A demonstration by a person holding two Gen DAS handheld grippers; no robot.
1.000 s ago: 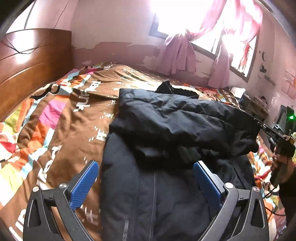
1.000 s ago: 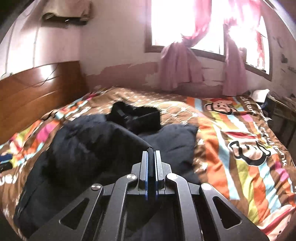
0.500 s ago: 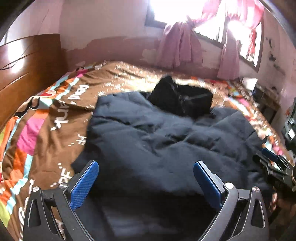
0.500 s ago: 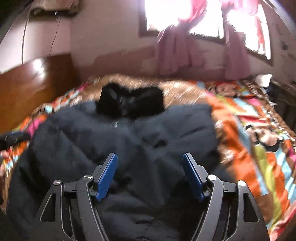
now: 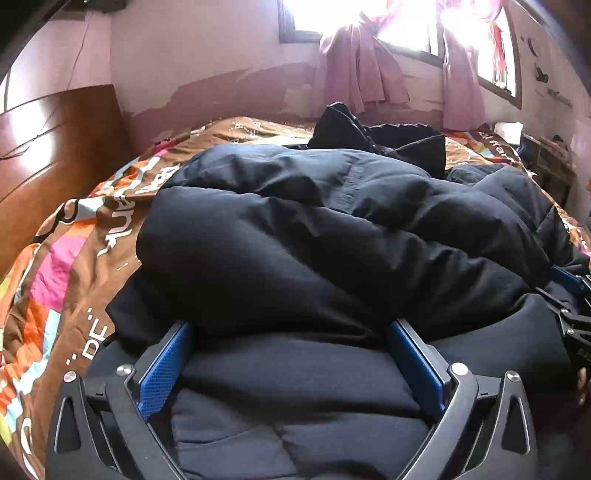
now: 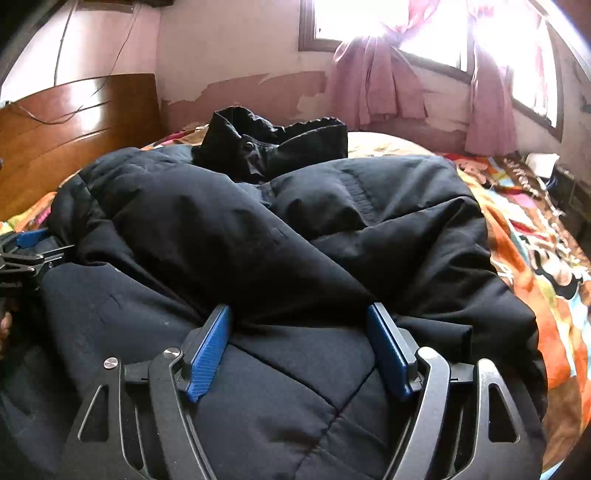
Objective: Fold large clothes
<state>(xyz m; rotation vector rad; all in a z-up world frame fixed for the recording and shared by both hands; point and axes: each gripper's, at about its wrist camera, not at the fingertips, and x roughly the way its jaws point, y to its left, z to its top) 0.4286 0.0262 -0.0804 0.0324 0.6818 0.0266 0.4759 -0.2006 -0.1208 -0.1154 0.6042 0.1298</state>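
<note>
Peeling pink wall [image 6: 236, 55], glaring window [image 6: 369, 18], pink curtains [image 6: 373, 85], perhaps wooden headboard [image 6: 74, 122].

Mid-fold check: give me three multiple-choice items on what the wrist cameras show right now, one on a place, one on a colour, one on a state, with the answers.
1. Where does the puffy black quilted jacket lie?
A. On the colourful patterned bedspread
B. On the floor
C. Hanging at the window

2. What colour are the knotted fabric curtains?
A. Green
B. Pink
C. White

3. How does the right hand-held gripper stand?
A. Clamped shut on a sleeve
B. Open above the jacket
C. Shut with nothing in it

Answers:
1. A: bedspread shows around the jacket on both sides.
2. B: both curtain bundles at the bright window are pink.
3. B: its blue pads stand well apart, having just been opening, with jacket fabric beneath and no fold pinched between them.
</note>
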